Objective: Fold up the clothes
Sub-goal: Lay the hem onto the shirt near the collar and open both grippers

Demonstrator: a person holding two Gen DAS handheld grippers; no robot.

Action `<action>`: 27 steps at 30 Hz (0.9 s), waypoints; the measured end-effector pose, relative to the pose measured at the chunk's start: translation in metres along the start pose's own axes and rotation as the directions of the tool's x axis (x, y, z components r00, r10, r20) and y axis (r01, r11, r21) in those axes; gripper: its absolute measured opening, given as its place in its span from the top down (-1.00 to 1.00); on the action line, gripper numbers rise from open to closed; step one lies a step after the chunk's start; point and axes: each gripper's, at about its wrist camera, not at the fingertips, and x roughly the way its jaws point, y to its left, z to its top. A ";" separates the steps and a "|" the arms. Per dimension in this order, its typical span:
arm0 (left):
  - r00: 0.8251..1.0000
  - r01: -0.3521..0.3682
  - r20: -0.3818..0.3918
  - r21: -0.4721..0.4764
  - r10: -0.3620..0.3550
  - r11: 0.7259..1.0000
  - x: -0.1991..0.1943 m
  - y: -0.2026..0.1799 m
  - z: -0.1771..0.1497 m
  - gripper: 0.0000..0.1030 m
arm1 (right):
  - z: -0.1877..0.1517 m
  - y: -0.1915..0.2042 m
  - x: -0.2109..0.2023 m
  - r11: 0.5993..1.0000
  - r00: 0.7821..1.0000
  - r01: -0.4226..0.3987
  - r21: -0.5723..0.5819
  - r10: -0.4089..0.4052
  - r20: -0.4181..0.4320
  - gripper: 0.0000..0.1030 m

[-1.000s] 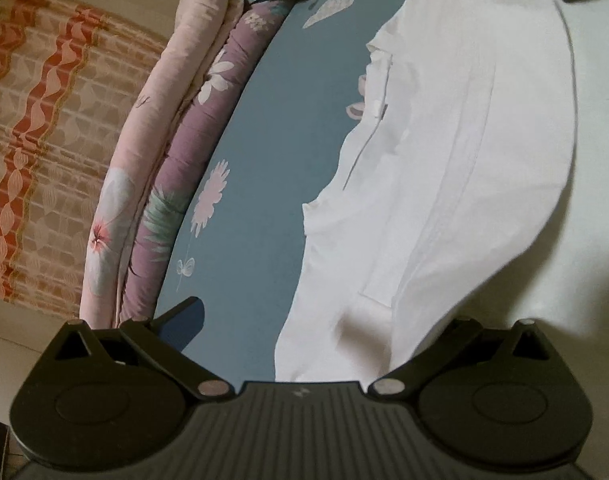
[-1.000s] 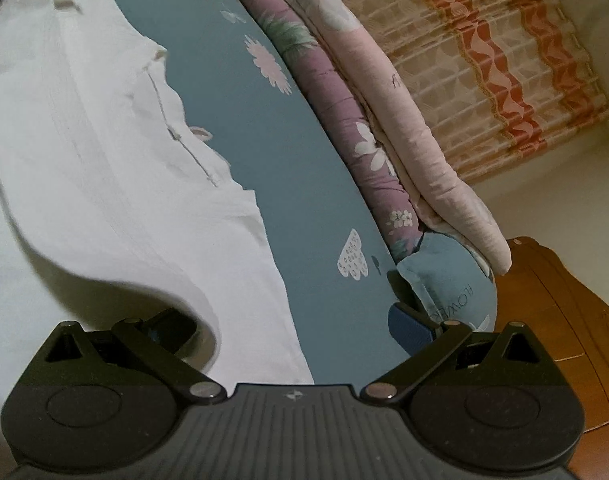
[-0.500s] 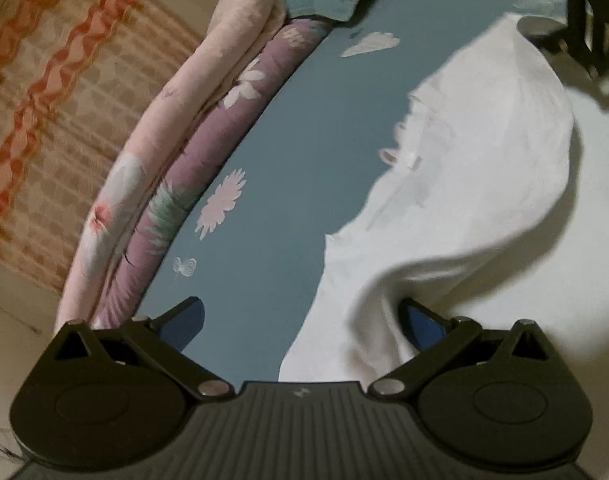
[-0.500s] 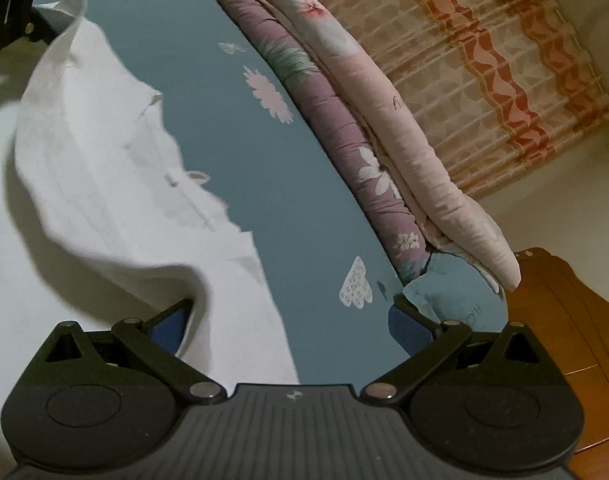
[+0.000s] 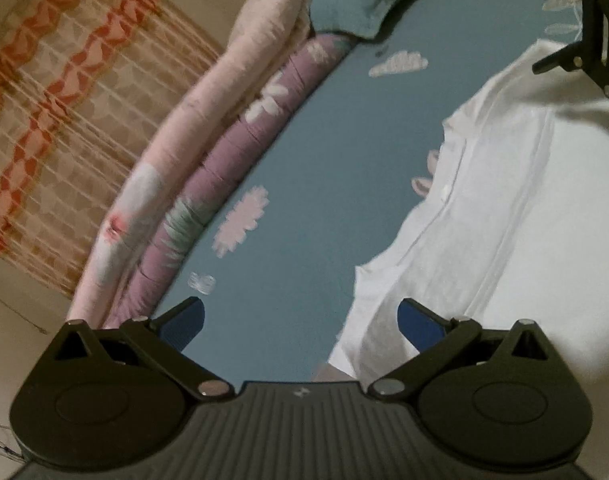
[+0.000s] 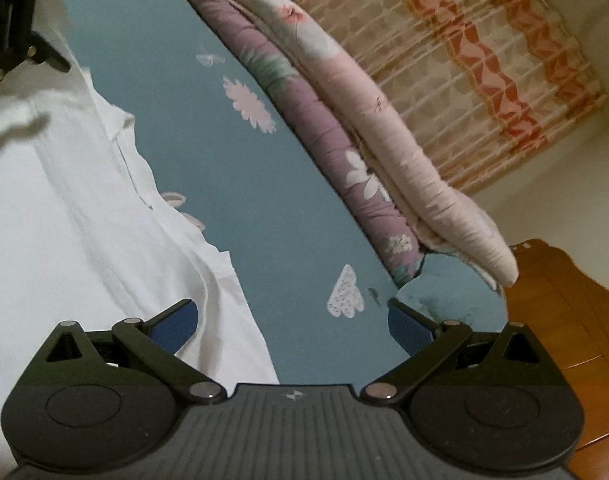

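We hold both grippers, left (image 5: 300, 316) and right (image 6: 290, 318), with jaws spread wide, gripping nothing. The white garment (image 5: 504, 216) lies flat on the blue sheet (image 5: 324, 152). We see no readable writing.

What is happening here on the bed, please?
A person with a two-finger gripper in each hand is folding a white cotton garment that lies spread on a blue flower-printed bed sheet. Both the left gripper and the right gripper are open and hold nothing; the cloth lies flat between them, one fold seemingly laid down. Rolled pink and purple quilts lie along the sheet's far edge, in front of an orange patterned curtain.
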 end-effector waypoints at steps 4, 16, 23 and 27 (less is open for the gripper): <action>0.998 0.050 0.024 -0.038 -0.049 0.998 -0.036 0.004 -0.005 -0.99 | -0.010 -0.004 -0.029 0.998 0.999 -0.052 0.046 0.052 -0.001 -1.00; 0.941 0.273 -0.136 -0.237 -0.310 0.932 -0.043 -0.055 -0.049 -0.99 | -0.057 0.019 -0.042 0.987 0.980 -0.127 0.098 0.141 -0.142 -1.00; 0.935 0.278 -0.142 -0.278 -0.325 0.920 -0.044 -0.060 -0.050 -0.99 | -0.061 -0.023 -0.012 0.992 0.991 -0.030 0.125 0.046 -0.125 -1.00; 0.928 0.277 -0.161 -0.304 -0.336 0.911 -0.044 -0.059 -0.057 -0.99 | -0.068 -0.049 0.009 0.980 0.986 0.051 0.191 -0.019 -0.167 -1.00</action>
